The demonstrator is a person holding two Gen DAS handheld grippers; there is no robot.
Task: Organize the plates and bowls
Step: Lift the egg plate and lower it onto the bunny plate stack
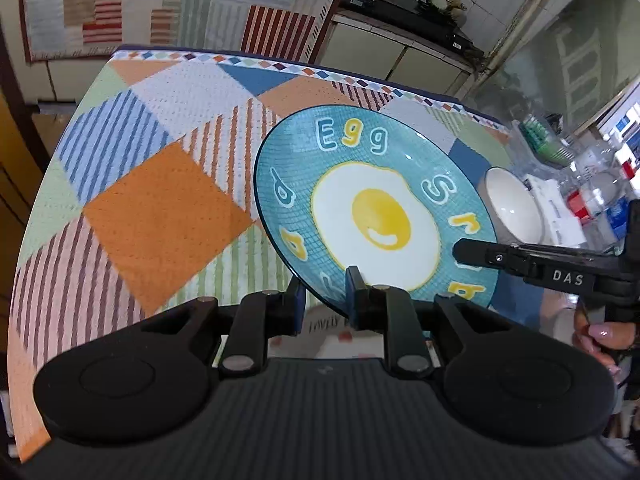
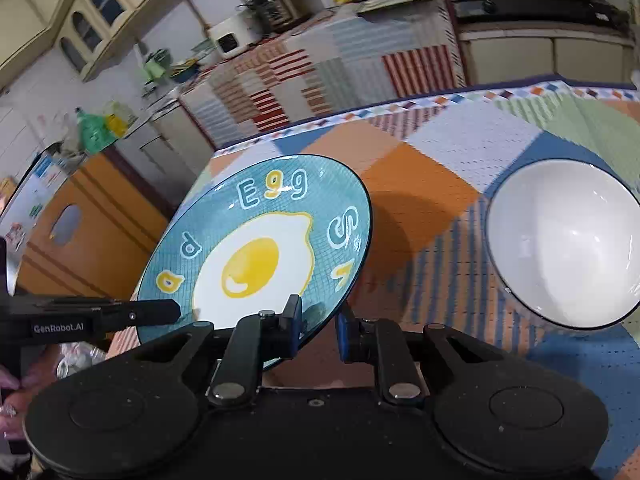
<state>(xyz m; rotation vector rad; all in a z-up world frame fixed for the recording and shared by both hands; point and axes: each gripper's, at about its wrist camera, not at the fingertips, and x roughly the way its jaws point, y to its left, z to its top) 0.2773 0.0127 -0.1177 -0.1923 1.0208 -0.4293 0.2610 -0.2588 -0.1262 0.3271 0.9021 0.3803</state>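
A teal plate with a fried-egg picture (image 1: 372, 204) is held tilted above the patchwork tablecloth (image 1: 160, 216). My left gripper (image 1: 324, 300) is shut on its near rim, one finger above and one below. My right gripper (image 2: 318, 320) is shut on the opposite rim of the same plate (image 2: 260, 248). The right gripper also shows in the left wrist view (image 1: 520, 260), and the left one in the right wrist view (image 2: 120, 312). A white bowl (image 2: 564, 240) stands upright on the cloth, right of the plate; it also shows in the left wrist view (image 1: 514, 204). A white plate with print (image 1: 340, 330) lies under the teal plate.
The table's far edge (image 1: 280, 66) has a diamond border. Beyond it are cloth-covered cabinets (image 2: 340, 68), a counter with a cooker (image 2: 276, 4) and an orange cabinet (image 2: 88, 240). Clear plastic containers (image 1: 580, 184) stand off the table's right side.
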